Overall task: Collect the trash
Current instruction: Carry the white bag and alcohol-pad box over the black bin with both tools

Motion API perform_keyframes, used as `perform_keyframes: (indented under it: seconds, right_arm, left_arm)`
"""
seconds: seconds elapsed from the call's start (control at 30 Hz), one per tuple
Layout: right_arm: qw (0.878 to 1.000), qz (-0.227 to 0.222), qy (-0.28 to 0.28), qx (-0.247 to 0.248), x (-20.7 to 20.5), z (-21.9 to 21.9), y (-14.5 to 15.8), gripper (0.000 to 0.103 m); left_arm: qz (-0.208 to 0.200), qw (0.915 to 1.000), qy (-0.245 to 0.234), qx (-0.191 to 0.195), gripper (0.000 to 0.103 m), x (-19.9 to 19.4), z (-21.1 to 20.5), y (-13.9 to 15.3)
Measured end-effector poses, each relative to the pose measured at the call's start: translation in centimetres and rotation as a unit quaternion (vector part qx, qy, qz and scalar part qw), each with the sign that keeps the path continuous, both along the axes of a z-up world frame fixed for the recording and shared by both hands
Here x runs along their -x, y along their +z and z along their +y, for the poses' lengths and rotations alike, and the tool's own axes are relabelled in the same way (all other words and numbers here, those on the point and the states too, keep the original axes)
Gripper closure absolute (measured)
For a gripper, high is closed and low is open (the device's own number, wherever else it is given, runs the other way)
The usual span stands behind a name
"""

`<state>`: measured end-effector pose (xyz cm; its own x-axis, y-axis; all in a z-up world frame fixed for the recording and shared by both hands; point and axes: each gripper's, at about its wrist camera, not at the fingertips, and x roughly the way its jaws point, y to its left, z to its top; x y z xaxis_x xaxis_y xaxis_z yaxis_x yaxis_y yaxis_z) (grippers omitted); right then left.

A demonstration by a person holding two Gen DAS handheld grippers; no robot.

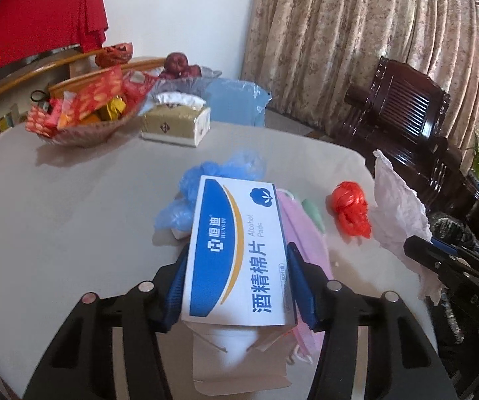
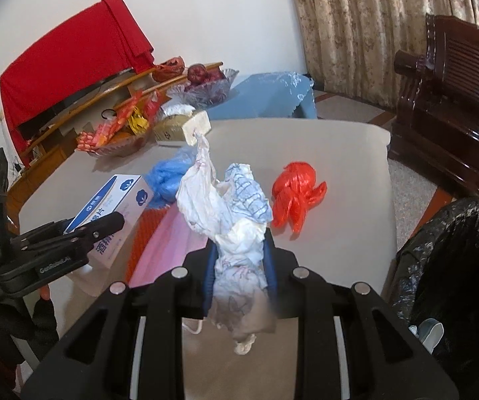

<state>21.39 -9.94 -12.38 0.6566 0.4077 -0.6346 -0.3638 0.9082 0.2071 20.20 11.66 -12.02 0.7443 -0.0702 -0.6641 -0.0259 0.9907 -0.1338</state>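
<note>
Beige table (image 1: 56, 216) — fingers (image 1: 298, 276) clamp alcohol-pad box (image 1: 236, 250).

Far left on table (image 1: 56, 200): snack basket (image 1: 82, 133), tissue box (image 1: 176, 126) beside it, fruit bowl (image 2: 206, 90) behind. Dark wooden chair (image 1: 403, 113) far right, before curtain (image 1: 339, 33)

2 wrist views, close, sharing table (image 1: 56, 206)

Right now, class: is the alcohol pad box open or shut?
Open: the alcohol pad box shows loose flaps hanging at its near end, below the left gripper.
</note>
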Motion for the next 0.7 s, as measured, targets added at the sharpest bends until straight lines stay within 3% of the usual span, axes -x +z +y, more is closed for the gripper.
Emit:
perform_keyframes:
  seconds: [0.7]
  right_arm:
    - [0.998,-0.061,-0.031,-0.004,6.3,-4.8,6.3,0.078]
  left_arm:
    - [-0.051,0.9975,-0.047,-0.004,0.048,4.8,-5.4,5.8]
